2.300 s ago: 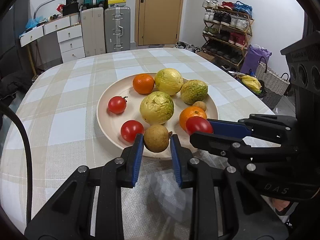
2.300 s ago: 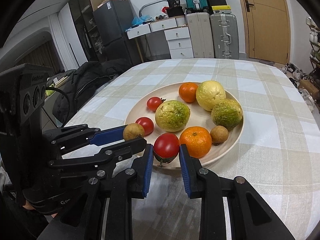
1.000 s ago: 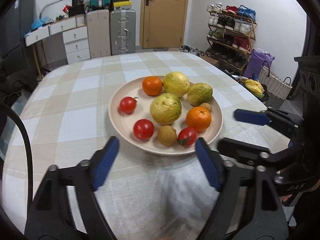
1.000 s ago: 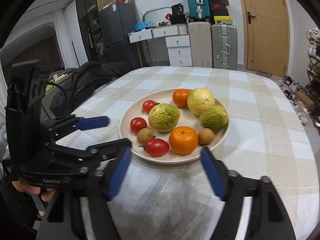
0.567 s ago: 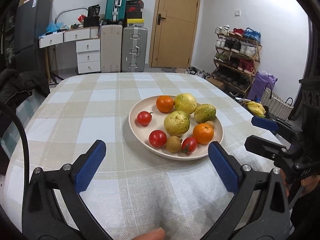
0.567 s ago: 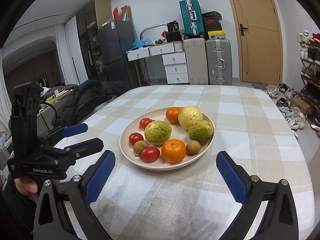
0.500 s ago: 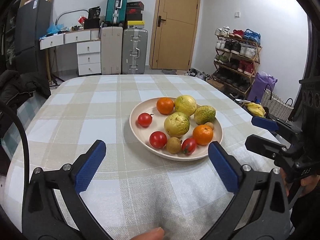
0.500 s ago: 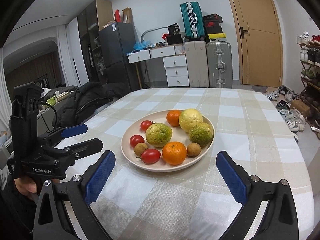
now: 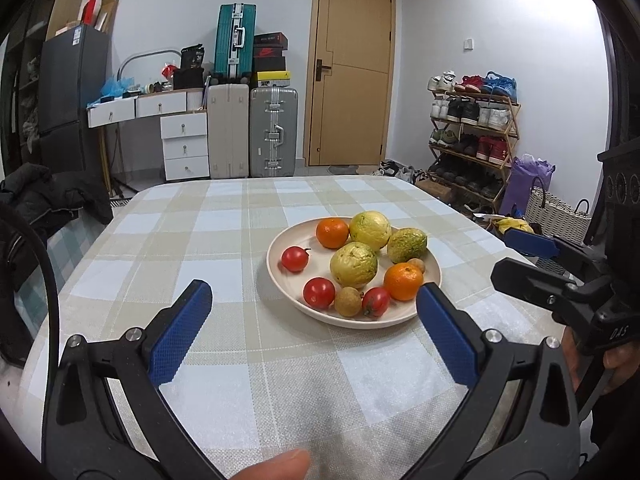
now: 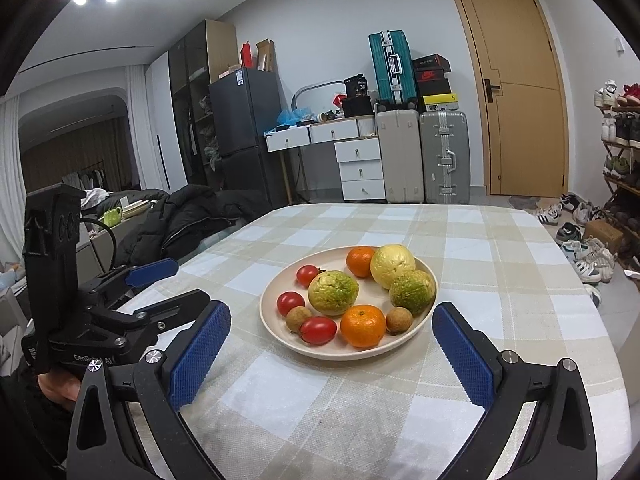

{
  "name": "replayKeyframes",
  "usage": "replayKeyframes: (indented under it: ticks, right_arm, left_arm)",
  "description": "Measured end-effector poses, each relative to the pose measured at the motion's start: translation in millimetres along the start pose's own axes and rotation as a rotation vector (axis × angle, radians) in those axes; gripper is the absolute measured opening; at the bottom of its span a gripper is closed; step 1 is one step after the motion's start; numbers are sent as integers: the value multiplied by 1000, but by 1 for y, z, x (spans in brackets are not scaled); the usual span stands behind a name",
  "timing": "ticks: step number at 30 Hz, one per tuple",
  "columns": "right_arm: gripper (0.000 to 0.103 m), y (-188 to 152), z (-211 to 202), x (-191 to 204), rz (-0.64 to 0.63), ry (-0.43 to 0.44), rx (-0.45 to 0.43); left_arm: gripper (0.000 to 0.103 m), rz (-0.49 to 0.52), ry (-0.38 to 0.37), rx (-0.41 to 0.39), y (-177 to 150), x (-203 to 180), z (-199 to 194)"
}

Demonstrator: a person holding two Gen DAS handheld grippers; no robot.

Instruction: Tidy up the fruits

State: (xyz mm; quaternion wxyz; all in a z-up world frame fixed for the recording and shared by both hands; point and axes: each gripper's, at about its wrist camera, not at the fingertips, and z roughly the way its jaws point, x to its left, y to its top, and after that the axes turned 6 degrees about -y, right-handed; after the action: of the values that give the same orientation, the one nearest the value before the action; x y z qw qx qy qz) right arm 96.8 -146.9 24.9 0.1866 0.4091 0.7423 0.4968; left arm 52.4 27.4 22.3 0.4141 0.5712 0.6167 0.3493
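A cream plate (image 9: 280,276) (image 10: 272,320) on the checked tablecloth holds several fruits: three red tomatoes, two oranges, three yellow-green guavas and two small brown longans. A tomato (image 9: 375,301) (image 10: 318,330) and a longan (image 9: 348,301) (image 10: 298,317) lie at the plate's near rim. My left gripper (image 9: 312,320) is wide open and empty, held back from the plate. My right gripper (image 10: 332,344) is also wide open and empty, near the plate's front. Each gripper shows in the other's view: the right one (image 9: 532,256), the left one (image 10: 160,284).
The checked tablecloth (image 9: 180,240) covers the round table. Suitcases (image 9: 274,132), drawers and a door stand behind. A shoe rack (image 9: 472,136) and a woven basket (image 9: 554,212) stand to the right. A dark jacket (image 10: 192,216) lies to the left.
Both grippers released their fruits onto the plate, the left a longan, the right a tomato. Both opened wide and drew back and upward from the plate.
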Motion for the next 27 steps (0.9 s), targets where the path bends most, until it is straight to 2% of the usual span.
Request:
replayKeyframes:
  ticks: [10, 27]
  right_arm:
    - [103, -1, -1, -1, 10, -5, -3]
    - [103, -2, -5, -6, 33, 6, -8]
  left_arm:
    - [102, 21, -10, -24, -1, -5, -4]
    - [102, 34, -13, -17, -1, -7, -4]
